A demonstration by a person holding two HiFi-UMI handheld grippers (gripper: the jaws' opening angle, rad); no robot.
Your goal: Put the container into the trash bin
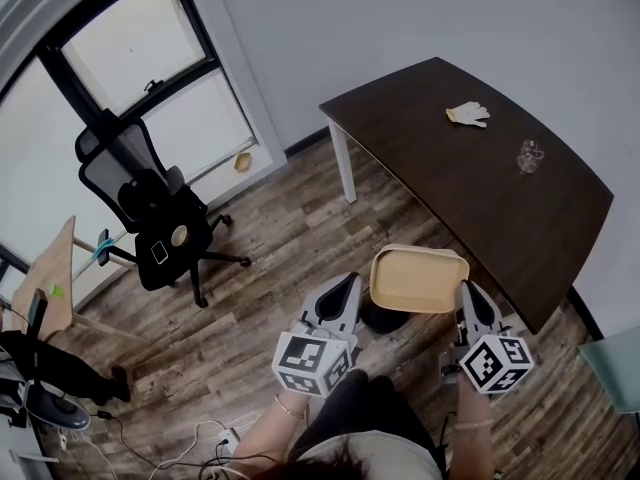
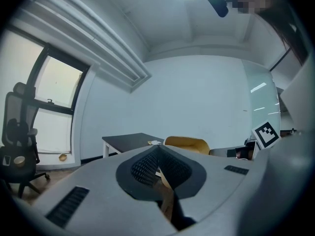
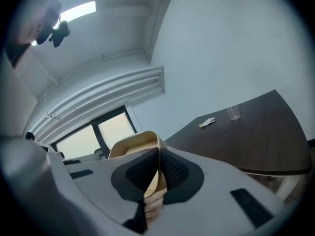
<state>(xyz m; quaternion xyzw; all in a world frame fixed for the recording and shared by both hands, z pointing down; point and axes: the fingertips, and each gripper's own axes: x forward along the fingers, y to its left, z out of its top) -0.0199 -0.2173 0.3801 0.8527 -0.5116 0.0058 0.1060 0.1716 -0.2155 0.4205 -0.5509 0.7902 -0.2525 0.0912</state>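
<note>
A shallow tan container hangs between my two grippers, over the wooden floor beside the dark table. My left gripper is shut on its left rim, and my right gripper is shut on its right rim. In the right gripper view the thin tan wall of the container runs between the black pads. The left gripper view shows a tan strip pinched between the pads, with the container beyond. A dark trash bin sits right under the container, mostly hidden.
The dark table stands at the right with a white glove and a clear glass on it. A black office chair is by the window. Cables lie on the floor at my left.
</note>
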